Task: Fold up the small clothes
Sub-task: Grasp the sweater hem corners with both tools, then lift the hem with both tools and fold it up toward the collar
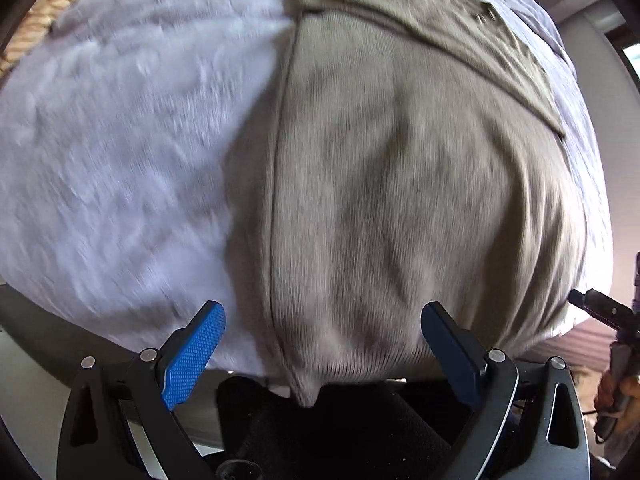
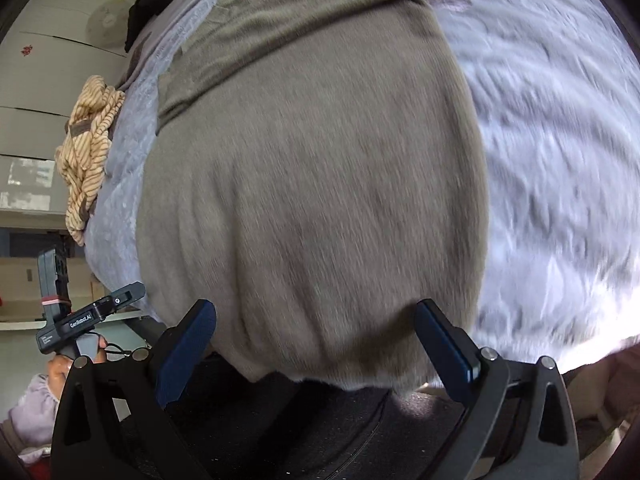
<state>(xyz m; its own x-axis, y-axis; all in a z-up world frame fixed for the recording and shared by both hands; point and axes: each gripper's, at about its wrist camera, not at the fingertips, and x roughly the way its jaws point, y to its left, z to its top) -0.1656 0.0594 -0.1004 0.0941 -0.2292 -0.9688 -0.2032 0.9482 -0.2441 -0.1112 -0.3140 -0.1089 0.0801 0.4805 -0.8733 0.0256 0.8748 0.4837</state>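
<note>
1. Taupe knit garment (image 1: 400, 184) lies spread on a pale fleecy blanket (image 1: 120, 140), filling the centre and right of the left wrist view and the centre of the right wrist view. Its near hem hangs over the blanket's front edge at the bottom of both frames.
2. Left hand-held gripper (image 1: 322, 354): jaws wide apart, straddling the hem corner, nothing held.
3. Right hand-held gripper (image 2: 314, 346): jaws wide apart either side of the hem, nothing held.
4. Striped cloth bundle (image 2: 90, 148) sits at the left of the right wrist view, apart from the garment.
5. Both frames blurred; contact between pads and fabric cannot be told.
6. Risks, as judged:
   - Closing may catch the blanket with the knit, dragging both.
   - Pinching one layer only would skew the fold.
   - Uneven grips left and right could twist the hem.
</note>
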